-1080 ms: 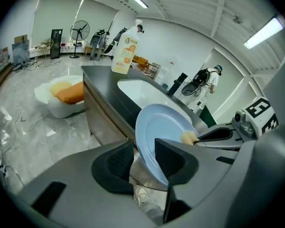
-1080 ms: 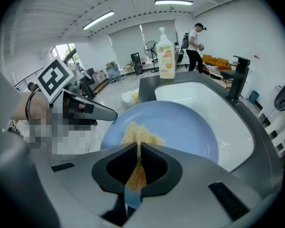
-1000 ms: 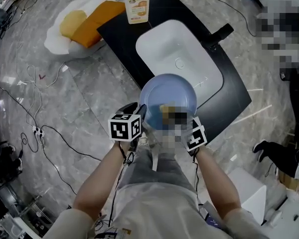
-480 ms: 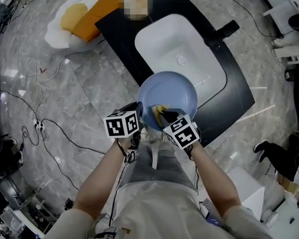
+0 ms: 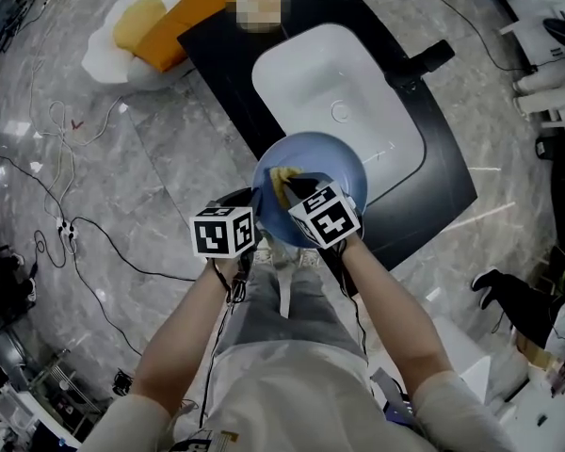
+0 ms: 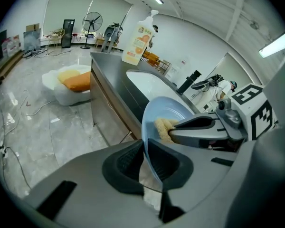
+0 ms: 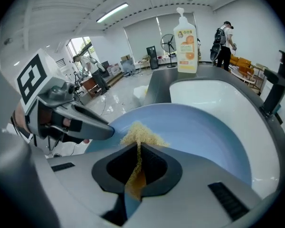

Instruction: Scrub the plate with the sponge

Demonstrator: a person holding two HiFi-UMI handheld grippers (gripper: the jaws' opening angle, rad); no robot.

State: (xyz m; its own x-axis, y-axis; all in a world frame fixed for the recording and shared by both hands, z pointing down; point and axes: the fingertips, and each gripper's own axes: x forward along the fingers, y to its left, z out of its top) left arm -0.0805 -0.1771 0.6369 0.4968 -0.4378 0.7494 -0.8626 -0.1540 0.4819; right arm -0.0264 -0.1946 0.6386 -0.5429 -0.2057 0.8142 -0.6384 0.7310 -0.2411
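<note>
Jaws just drawn together, the left gripper (image 6: 144,151) clamps the near rim of the blue plate (image 6: 173,114). Alongside it, the right gripper (image 7: 139,152) pinches a yellow sponge (image 7: 140,133), whose frayed end lies against the plate's face just ahead of the jaws. Beyond both grippers sits the white sink (image 7: 218,96), with a soap bottle (image 7: 186,42) standing at its far end.

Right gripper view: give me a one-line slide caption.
Right gripper, shut on the sponge, holds it against the blue plate, which the left gripper clamps by its rim; white sink beyond.
</note>
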